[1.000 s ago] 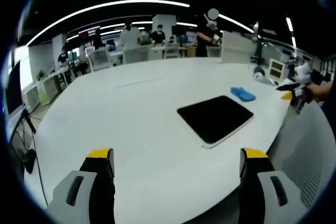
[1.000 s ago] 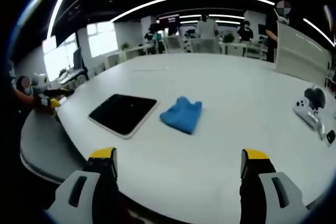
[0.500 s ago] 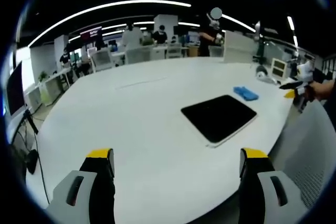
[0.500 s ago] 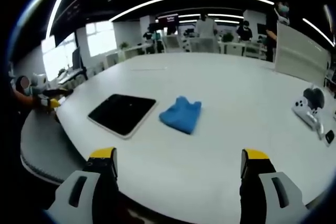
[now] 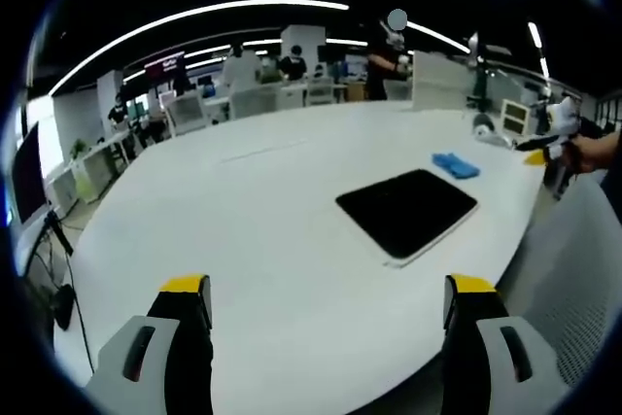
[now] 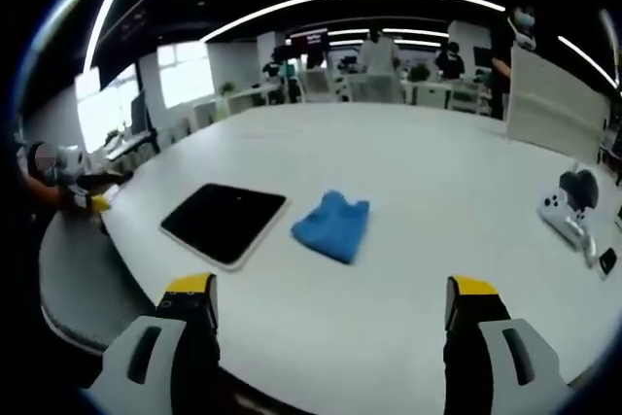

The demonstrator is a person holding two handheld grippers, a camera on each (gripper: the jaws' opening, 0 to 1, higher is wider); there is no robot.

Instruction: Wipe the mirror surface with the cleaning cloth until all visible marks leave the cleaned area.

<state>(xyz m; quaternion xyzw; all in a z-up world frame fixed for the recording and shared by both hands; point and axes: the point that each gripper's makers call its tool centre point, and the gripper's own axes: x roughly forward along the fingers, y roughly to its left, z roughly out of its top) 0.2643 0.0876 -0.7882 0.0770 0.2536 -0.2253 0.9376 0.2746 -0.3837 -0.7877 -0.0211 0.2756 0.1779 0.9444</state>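
Both tongs are released, jaws spread wide and empty. The left tongs [image 5: 326, 313] and the right tongs [image 6: 330, 313] hover above the near edge of the white tabletop [image 5: 243, 211]. The dark mirror [image 6: 224, 222] lies flat by that edge, the blue cleaning cloth [image 6: 331, 225] just beside it, untouched.

We see the mirror [image 6: 224, 223], a dark rectangular slab with rounded corners and a pale rim, lying flat on the white table [image 6: 408, 143] near its curved edge. The cleaning cloth [image 6: 331, 225], a crumpled blue piece, lies on the table just beside the mirror, apart from it. In the left gripper view the mirror [image 5: 406, 212] lies nearer, the cloth [image 5: 455, 165] beyond it.
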